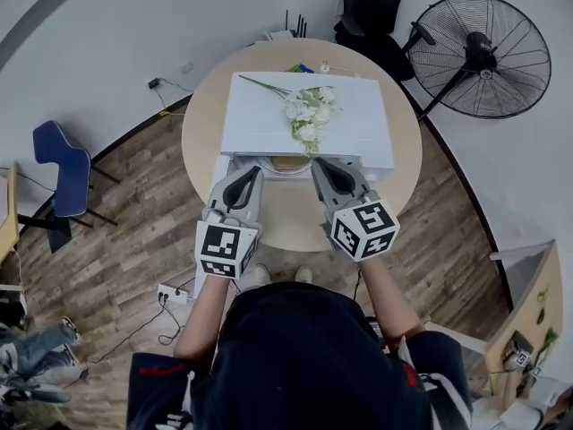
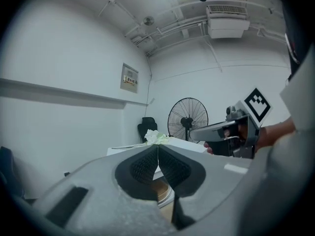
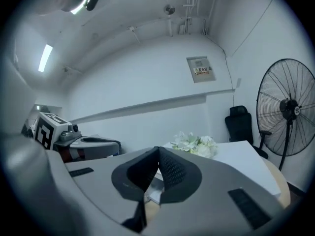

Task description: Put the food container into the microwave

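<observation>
Seen from above, the white microwave (image 1: 309, 119) stands on a round table (image 1: 295, 213) with white flowers (image 1: 309, 115) on its top. The food container (image 1: 289, 164), round and clear with brownish contents, shows at the microwave's front edge, and I cannot tell whether it is inside. My left gripper (image 1: 255, 170) and right gripper (image 1: 318, 163) point at it from either side, and both are shut with nothing between their pads. The container's rim (image 2: 165, 195) lies below the left gripper (image 2: 158, 147). The right gripper (image 3: 158, 151) has its pads pressed together.
A standing fan (image 1: 488, 56) is at the back right, with a black chair (image 1: 372, 7) behind the table. A blue chair (image 1: 63, 168) stands at the left. A power strip (image 1: 170, 294) with cables lies on the wooden floor by my feet.
</observation>
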Available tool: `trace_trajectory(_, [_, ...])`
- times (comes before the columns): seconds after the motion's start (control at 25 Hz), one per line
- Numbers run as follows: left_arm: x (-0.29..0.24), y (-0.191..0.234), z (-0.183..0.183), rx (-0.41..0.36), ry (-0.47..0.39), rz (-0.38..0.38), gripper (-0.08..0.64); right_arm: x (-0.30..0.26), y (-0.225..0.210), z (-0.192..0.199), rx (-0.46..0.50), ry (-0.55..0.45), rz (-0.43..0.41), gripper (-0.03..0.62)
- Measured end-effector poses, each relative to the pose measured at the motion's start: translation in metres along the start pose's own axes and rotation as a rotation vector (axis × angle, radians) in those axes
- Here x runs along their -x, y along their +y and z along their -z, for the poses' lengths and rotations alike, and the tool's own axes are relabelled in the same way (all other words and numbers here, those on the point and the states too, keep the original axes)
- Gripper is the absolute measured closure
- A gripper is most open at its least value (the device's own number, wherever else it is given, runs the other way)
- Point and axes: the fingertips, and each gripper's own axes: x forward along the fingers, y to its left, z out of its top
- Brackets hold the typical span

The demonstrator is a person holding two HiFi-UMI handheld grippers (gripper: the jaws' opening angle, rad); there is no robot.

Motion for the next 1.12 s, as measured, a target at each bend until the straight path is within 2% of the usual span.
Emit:
trace_trajectory(0.16, [0.002,0.003,-0.010,-0.014,-0.022,-0.002,0.543,0.005,0.009,-0.022,0.021,-0.044,-0.017,0.581])
trace_trajectory(0.48, [0.012,0.007,-0.026,-0.045,-0.059,-0.027,0.543,0.010,0.006,-0.044,0.000,-0.111,-0.009,0.581])
trace_trajectory(0.72, [0.018,0.007,-0.028,-0.090,-0.056,-0.047,0.543,0.007,0.010,-0.045,0.013,-0.113,-0.011,0.581])
trace_trajectory(1.12, [0.020,0.013,-0.032,-0.107,-0.057,-0.061,0.543,0.002,0.010,-0.044,0.012,-0.105,-0.007,0.581])
